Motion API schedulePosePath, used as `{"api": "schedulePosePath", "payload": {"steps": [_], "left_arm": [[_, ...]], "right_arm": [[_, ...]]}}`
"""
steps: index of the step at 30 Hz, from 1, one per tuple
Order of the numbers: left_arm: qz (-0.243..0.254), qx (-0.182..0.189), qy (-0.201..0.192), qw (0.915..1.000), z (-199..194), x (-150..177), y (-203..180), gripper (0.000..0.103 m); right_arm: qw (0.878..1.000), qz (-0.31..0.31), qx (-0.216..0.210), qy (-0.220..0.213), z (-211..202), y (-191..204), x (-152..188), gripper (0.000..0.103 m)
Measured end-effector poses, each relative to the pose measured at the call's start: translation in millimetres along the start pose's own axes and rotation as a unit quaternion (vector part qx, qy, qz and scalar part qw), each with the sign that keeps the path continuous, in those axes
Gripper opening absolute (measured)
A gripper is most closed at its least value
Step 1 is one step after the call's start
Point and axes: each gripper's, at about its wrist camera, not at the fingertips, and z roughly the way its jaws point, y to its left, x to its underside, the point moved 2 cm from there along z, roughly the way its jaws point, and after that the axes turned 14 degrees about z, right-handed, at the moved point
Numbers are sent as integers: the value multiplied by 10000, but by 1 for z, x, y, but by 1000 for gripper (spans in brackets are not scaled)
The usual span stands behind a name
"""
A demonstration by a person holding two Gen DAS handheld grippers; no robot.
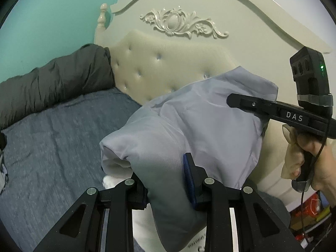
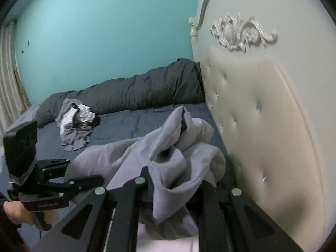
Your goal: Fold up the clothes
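1. Left wrist view: the left gripper [image 1: 168,180] is clamped on a thick fold of the lavender-grey garment [image 1: 195,121]. The cloth is bunched between its two fingers [image 1: 190,176] and spills over them toward the camera, with a white lining or label showing underneath.
2. In the same view the garment is held up above the bed [image 1: 52,147], billowing in front of the tufted cream headboard [image 1: 159,63]. Its upper right part reaches the right gripper [image 1: 233,100], which enters from the right edge. That gripper's black tip lies against the cloth; from this angle I cannot tell how its fingers stand.
3. A dark grey duvet [image 1: 52,79] lies rolled along the teal wall [image 1: 52,16], well apart from the garment.
4. Right wrist view: the right gripper [image 2: 176,180] is closed on a gathered fold of the garment [image 2: 163,151]. The cloth passes between its fingers [image 2: 147,178] and drapes down over the lower frame.
5. Here the garment rises in crumpled folds just ahead of the fingers, close beside the headboard [image 2: 262,126], above the blue sheet of the bed [image 2: 130,124].
6. The left gripper [image 2: 92,180] shows at the lower left, its tip at the garment's left edge.
7. A small pile of clothes [image 2: 75,121], grey and white, lies farther off on the bed, touching the duvet [image 2: 136,92].
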Motion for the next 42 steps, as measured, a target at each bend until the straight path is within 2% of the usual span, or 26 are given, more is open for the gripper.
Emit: {"api": "schedulePosePath", "payload": {"steps": [13,26,39,42], "left_arm": [[-154,459,498,9976,-38,45,-39,31],[-533,738,905,9917,-41,89,-61,31],[-954,985,963,9859,-35,106,-55,31],[-1082,1120,1004,9827,-34,114,-52,35]], "right_arm": [[9941,674,-172,833,-29,-13,53,12],[9810,1320,-120,1415,-44,-31,114,12],[9735,1767,-235,1435,-45,-43,140,12],[9717,1886,-300,1393,-46,-49,148,13]]}}
